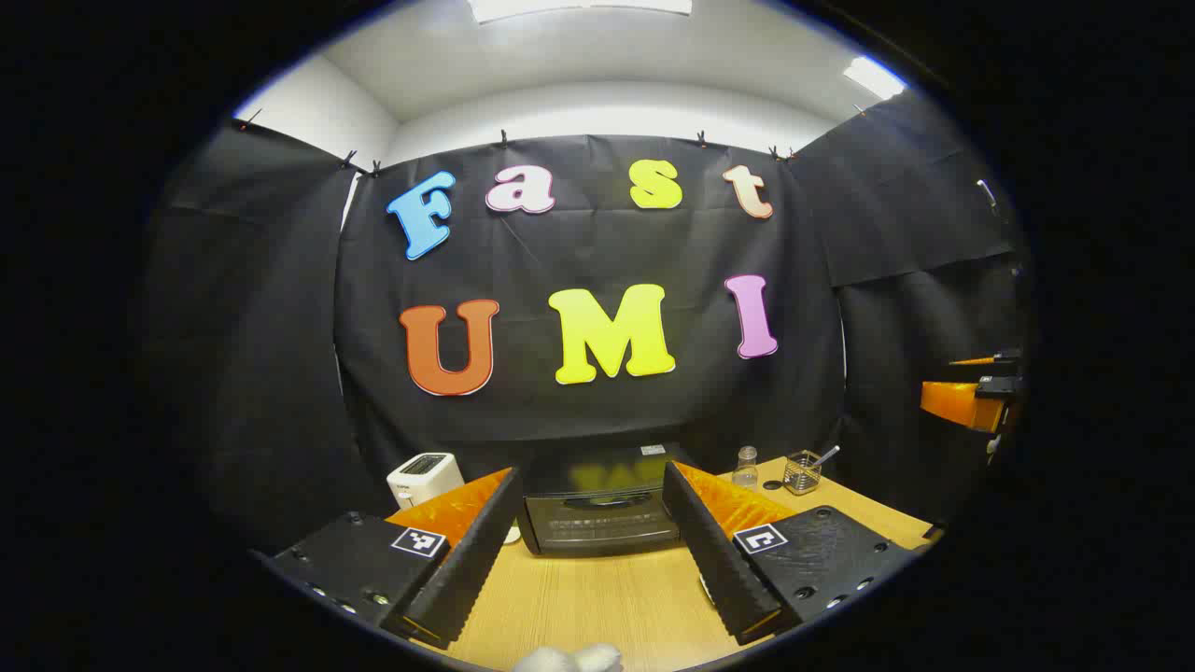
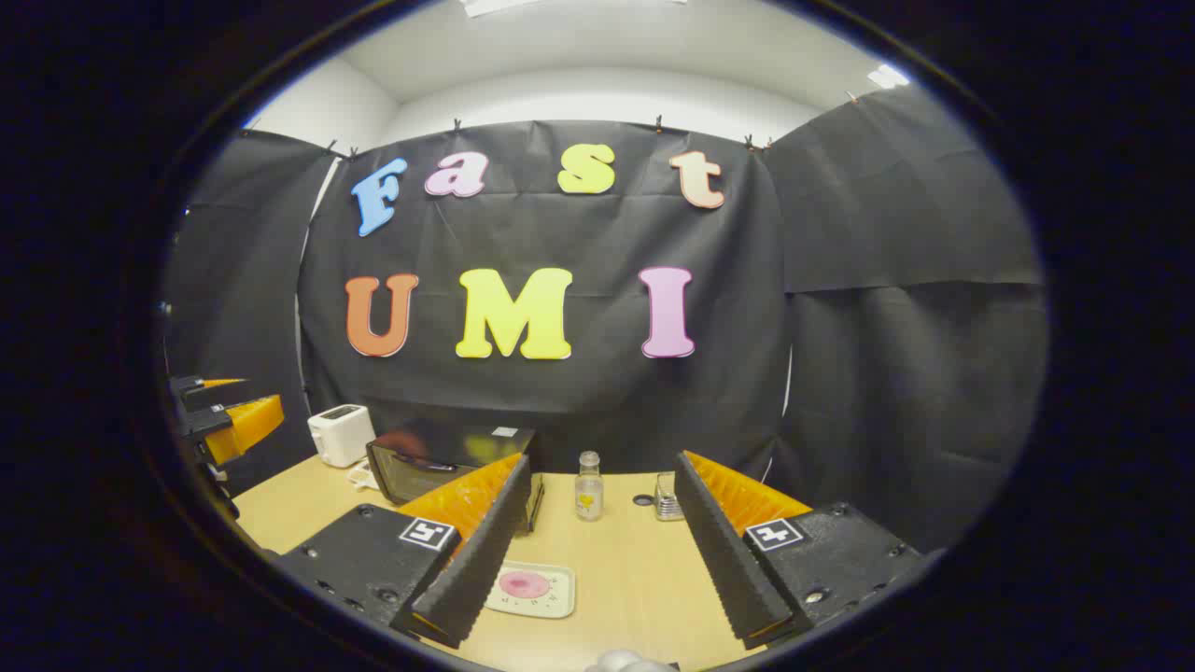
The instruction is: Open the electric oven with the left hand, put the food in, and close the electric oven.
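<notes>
The black electric oven [image 1: 597, 518] stands on the wooden table [image 1: 597, 597] with its glass door shut, straight ahead of my left gripper [image 1: 591, 478]. That gripper is open, held short of the oven with nothing between its fingers. In the right gripper view the oven [image 2: 425, 467] sits at the back left. A small white plate with a pink piece of food [image 2: 528, 588] lies on the table just in front of my right gripper [image 2: 605, 462], near its left finger. The right gripper is open and holds nothing. The left gripper [image 2: 219, 411] also appears at the far left.
A white toaster [image 1: 425, 478] stands left of the oven. To its right are a small clear bottle [image 1: 745, 467] and a wire cup holding a spoon [image 1: 801, 472]. The other gripper [image 1: 971, 397] hovers at the far right. Black cloth walls the table on three sides.
</notes>
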`<state>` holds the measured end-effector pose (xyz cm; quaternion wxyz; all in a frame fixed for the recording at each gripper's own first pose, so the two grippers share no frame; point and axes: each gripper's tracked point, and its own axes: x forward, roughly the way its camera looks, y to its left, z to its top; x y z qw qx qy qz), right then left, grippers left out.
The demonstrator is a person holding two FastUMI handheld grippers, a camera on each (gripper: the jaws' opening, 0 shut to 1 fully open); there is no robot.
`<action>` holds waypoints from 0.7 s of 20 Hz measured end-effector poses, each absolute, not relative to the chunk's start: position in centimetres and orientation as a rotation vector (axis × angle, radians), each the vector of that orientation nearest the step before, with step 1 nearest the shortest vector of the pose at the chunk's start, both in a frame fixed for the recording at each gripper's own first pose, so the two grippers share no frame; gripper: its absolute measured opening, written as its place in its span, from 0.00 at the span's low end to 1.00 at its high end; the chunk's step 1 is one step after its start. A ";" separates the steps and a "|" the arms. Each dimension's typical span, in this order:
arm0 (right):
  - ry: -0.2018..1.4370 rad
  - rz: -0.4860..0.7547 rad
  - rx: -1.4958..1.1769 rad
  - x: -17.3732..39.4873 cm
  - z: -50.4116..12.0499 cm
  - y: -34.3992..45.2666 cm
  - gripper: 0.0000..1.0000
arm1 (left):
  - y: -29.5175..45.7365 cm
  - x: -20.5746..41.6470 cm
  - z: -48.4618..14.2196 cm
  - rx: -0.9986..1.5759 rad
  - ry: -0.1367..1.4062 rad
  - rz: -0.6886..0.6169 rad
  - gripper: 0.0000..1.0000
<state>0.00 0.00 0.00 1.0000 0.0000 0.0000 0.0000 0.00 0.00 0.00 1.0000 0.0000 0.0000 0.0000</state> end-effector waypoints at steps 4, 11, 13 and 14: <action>0.000 0.014 0.005 0.9 0.0 1.1 0.98 | 1.0 0.4 -0.3 0.004 0.006 0.010 0.96; 0.008 0.024 -0.008 1.7 -0.2 1.7 0.99 | 1.3 1.2 -0.6 0.008 0.002 0.013 0.96; 0.013 0.019 -0.016 1.7 -0.2 1.5 0.98 | 0.9 2.3 -1.3 0.003 0.009 -0.001 0.96; 0.017 0.016 -0.018 1.7 -0.2 1.4 0.98 | 0.7 3.0 -1.6 0.000 0.014 -0.008 0.96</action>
